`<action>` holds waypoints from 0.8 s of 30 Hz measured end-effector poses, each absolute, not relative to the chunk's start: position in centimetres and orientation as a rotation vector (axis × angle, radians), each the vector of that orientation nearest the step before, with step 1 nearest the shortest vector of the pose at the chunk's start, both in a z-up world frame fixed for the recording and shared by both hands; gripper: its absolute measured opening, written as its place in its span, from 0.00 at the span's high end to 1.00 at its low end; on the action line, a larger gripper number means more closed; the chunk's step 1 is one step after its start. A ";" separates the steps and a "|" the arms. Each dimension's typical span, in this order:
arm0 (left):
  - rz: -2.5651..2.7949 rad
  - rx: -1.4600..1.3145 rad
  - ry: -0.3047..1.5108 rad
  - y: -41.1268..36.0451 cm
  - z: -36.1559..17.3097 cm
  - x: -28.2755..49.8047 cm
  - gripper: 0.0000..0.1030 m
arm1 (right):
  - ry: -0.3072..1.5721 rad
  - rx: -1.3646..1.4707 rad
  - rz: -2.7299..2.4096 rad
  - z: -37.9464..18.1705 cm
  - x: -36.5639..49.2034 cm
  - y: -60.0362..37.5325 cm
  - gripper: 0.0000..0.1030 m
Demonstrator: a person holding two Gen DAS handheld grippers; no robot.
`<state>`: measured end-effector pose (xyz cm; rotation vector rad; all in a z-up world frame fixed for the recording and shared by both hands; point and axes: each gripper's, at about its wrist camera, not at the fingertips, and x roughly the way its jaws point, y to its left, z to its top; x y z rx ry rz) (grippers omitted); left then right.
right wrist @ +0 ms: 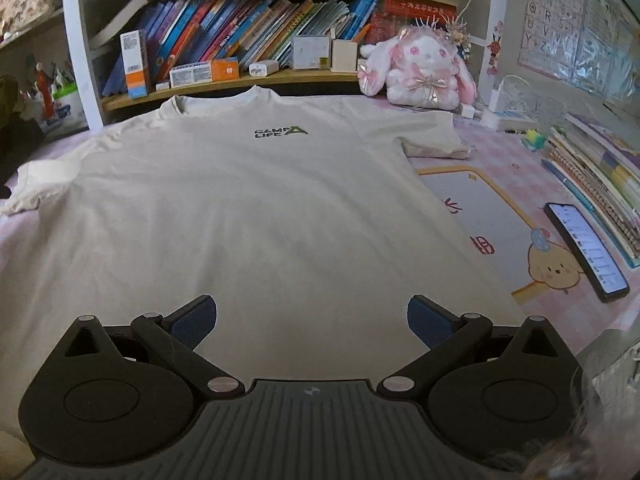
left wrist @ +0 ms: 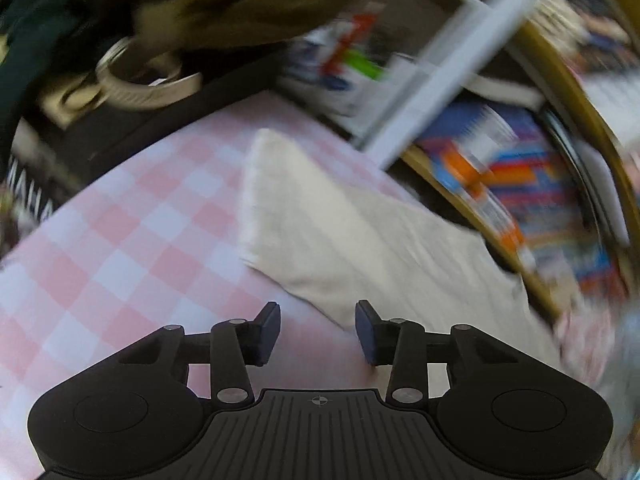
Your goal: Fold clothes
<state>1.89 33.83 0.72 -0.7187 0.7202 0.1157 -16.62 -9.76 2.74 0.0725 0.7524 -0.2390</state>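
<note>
While both jaws gape empty, T-shirt lies flat; I risk left gripper snagging sleeve at 12 o'clock; right gripper idle.

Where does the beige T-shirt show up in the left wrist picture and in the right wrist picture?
Left wrist: the beige T-shirt runs from centre to lower right, blurred, ahead of the open left gripper.
Right wrist: it fills the middle, spread flat, collar at the far end, ahead of the open right gripper.
Shared landmark: the pink checked cloth under the shirt.
</note>
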 end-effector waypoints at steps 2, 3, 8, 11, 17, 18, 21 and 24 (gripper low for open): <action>0.154 -0.799 0.723 34.9 -0.2 2.5 0.64 | 0.754 0.057 -0.242 3.0 -16.7 -9.4 0.00; 0.167 -0.842 0.728 35.3 -0.6 2.8 0.65 | 0.755 0.050 -0.243 3.1 -16.8 -9.2 0.00; 0.192 -0.924 0.701 36.0 -1.2 4.5 0.69 | 0.759 0.037 -0.252 3.5 -16.9 -8.9 0.00; 0.252 -0.960 0.708 35.9 -1.4 5.1 0.91 | 0.770 0.036 -0.257 3.5 -17.0 -8.7 0.00; 0.268 -1.003 0.635 34.9 0.3 3.1 0.95 | 0.777 0.050 -0.262 3.4 -16.7 -8.7 0.00; 0.260 -0.992 0.638 34.7 0.5 3.1 0.94 | 0.777 0.053 -0.263 3.3 -16.7 -8.8 0.00; 0.255 -0.984 0.667 34.7 0.2 3.4 0.94 | 0.775 0.063 -0.264 3.3 -16.5 -8.8 0.00; 0.262 -1.015 0.679 35.2 -0.4 3.5 0.94 | 0.765 0.064 -0.259 3.4 -16.3 -8.9 0.00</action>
